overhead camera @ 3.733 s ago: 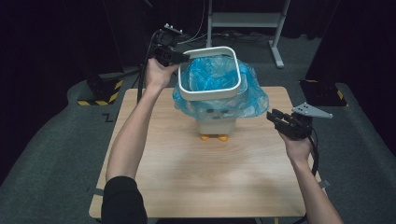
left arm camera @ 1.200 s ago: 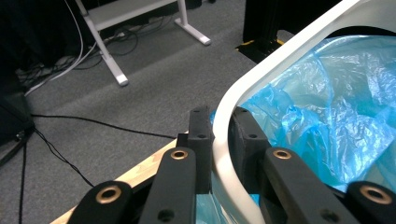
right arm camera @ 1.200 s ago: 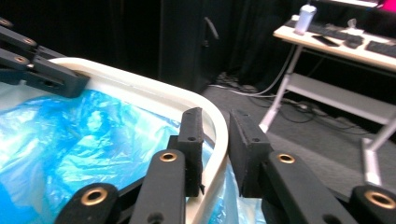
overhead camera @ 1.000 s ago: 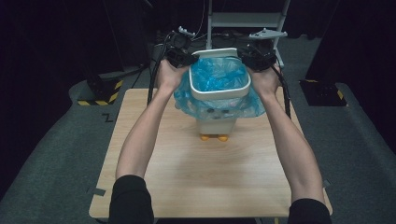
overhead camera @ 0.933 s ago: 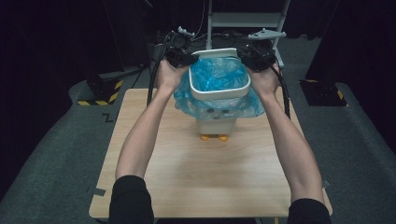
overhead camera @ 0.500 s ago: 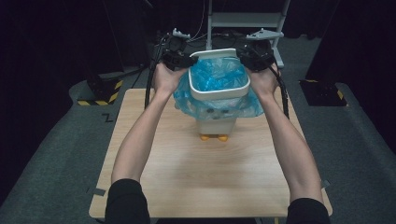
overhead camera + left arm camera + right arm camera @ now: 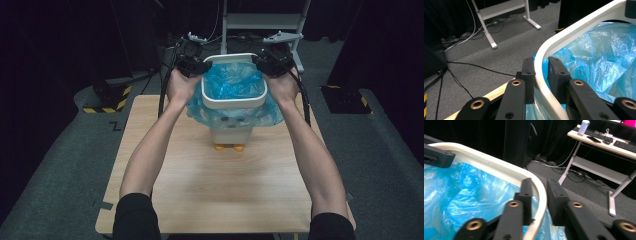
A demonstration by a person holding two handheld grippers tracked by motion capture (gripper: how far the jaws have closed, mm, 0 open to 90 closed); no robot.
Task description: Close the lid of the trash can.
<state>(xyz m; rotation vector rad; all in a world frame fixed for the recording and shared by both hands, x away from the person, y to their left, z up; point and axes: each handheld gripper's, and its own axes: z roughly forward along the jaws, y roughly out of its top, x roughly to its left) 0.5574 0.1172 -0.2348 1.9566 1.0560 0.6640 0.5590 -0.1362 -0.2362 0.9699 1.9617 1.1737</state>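
A white bin (image 7: 229, 131) with orange feet stands on the wooden table (image 7: 225, 190), lined with a blue plastic bag (image 7: 231, 86). A white rim ring (image 7: 233, 103) sits level over the bag at the bin's top. My left gripper (image 7: 201, 65) straddles the ring's far left corner; in the left gripper view (image 7: 540, 61) one jaw is outside and one inside against the bag, and they have just been closing on the ring (image 7: 564, 37). My right gripper (image 7: 263, 62) clasps the far right corner (image 7: 540, 182) of the ring (image 7: 499, 168) the same way.
A white metal stand (image 7: 260, 22) rises behind the table on grey carpet. Black cables (image 7: 474, 66) trail across the floor. A desk with keyboards (image 7: 609, 142) stands at the right. A black-and-yellow striped block (image 7: 102, 102) lies left of the table.
Earlier the left gripper alone held the ring tilted while the right gripper hovered at the table's right. Now both grippers are on the ring's far corners and it lies level.
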